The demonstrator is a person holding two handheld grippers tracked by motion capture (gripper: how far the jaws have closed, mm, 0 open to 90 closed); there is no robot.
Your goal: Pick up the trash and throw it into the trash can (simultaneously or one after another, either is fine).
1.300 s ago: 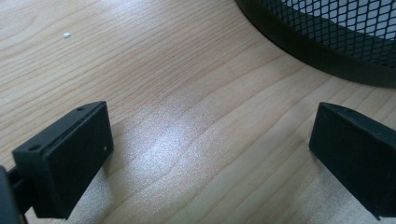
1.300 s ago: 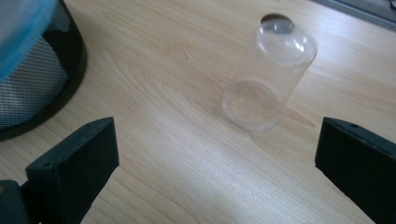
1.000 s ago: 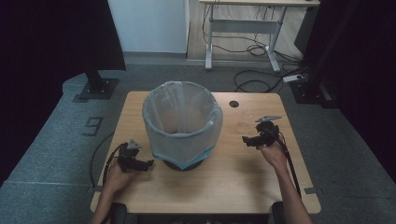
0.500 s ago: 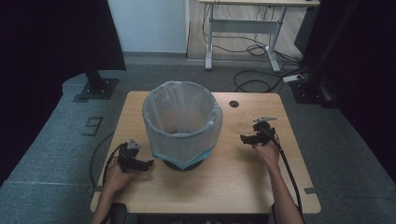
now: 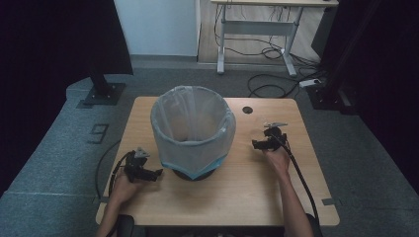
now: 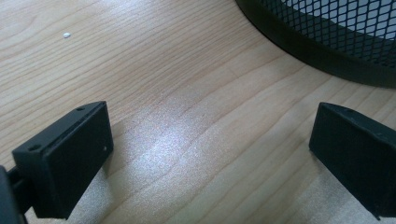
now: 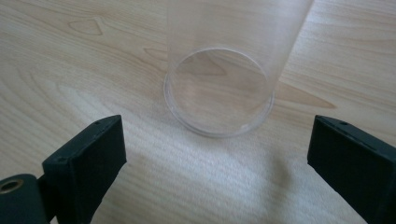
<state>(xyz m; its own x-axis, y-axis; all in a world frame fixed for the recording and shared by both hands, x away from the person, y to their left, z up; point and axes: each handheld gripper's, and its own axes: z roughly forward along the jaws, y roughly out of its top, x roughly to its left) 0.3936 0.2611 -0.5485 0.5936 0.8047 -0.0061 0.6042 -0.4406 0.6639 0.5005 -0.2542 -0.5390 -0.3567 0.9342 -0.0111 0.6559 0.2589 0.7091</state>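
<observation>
A pale wooden counter (image 5: 217, 197) with fine, wavy grain and rounded corners carries a round wastebasket (image 5: 192, 131) at its centre. The basket is black wire mesh (image 6: 345, 28) with a solid dark base ring, lined with a thin, translucent bag whose bluish hem folds down over the outside.

A clear cylinder (image 7: 224, 70), smooth and glassy, stands upright on the wood in the right gripper view; its circular base sits just beyond the jaw tips, centred between them and apart from both. In the high view it is too faint to make out.

The left gripper (image 5: 157, 173) lies at about 8 o'clock from the basket, near the counter's left edge, jaws spread wide over bare wood, with the basket's base at 1 o'clock of its own view. The right gripper (image 5: 254, 144), at 3 o'clock from the basket, is also wide open. A small round hole (image 5: 247, 109) sits at 1 o'clock. Bare wood stretches across the near half of the counter, and grey carpet (image 5: 59, 163) surrounds it.
</observation>
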